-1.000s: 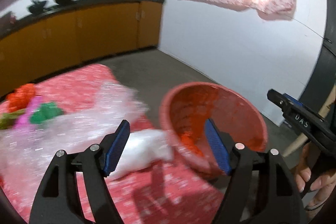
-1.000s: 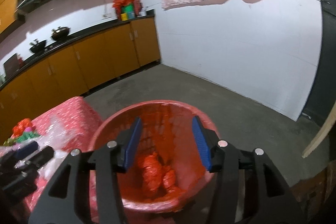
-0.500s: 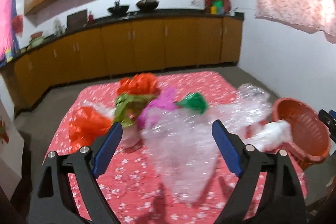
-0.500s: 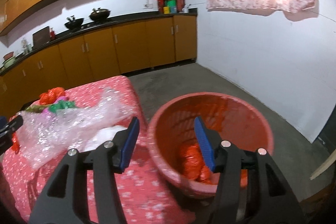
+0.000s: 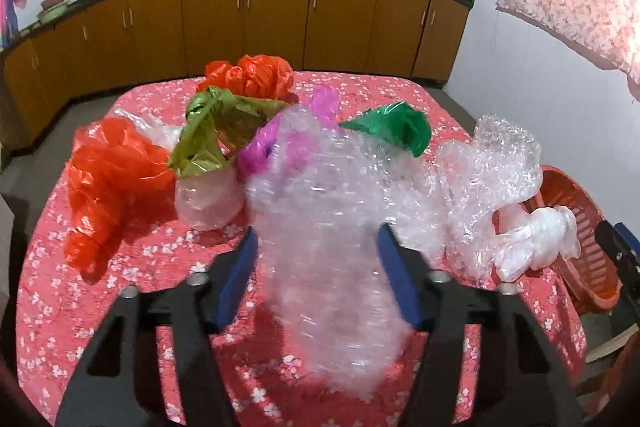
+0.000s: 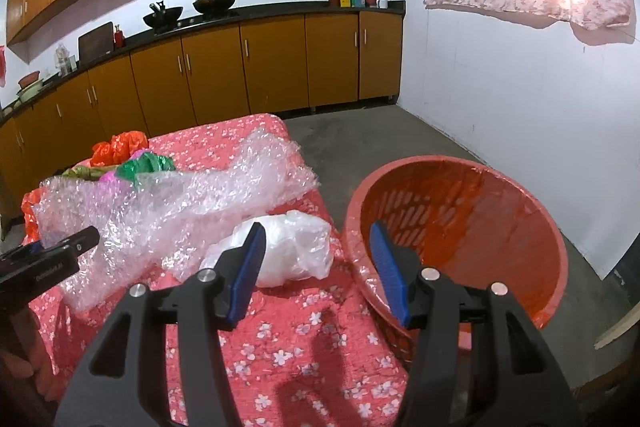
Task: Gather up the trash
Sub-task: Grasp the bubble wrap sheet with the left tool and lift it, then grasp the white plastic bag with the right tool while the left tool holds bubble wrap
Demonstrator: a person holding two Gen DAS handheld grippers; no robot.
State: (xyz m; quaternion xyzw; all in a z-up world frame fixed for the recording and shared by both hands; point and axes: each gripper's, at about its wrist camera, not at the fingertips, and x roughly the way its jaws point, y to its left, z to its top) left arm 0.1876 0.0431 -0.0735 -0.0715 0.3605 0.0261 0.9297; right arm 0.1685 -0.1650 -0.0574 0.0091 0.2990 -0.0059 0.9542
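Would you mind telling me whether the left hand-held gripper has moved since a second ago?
Yes: the left hand-held gripper swung from the red basket over to the bubble wrap.

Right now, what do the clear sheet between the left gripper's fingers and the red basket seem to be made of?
The clear sheet looks like plastic bubble wrap: transparent, glossy, covered in small air pockets, and crumpled. The red basket seems to be rigid moulded plastic: a smooth, slightly shiny wall with rows of slots. A thin red liner may lie inside; I cannot tell.
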